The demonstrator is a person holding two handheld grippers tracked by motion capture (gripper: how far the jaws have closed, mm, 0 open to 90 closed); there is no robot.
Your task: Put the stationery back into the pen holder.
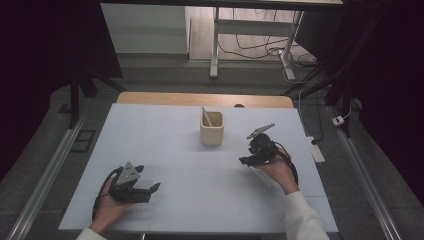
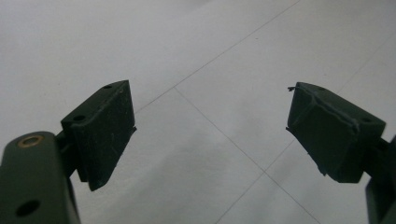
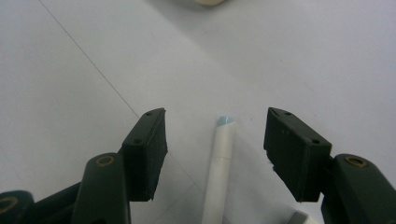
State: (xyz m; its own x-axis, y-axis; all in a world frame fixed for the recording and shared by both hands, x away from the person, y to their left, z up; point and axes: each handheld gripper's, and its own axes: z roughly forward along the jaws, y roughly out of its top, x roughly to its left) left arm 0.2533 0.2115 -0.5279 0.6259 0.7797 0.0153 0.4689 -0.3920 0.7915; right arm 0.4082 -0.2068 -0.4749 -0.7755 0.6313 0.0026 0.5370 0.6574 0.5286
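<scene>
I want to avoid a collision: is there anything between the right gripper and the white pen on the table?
Nothing visible. The right gripper is open, and the white pen lies on the table between its jaws, untouched by either jaw.

A cup (image 1: 211,128) stood mid-bench (image 1: 165,150) holding a stick (image 1: 205,116); a pen (image 3: 220,163) lay on the bench to its right.

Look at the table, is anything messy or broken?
Mostly tidy. One white pen lies flat on the table between the open right gripper jaws, while another stands in the cup. The left gripper's right pad looks frayed along its edge.
</scene>
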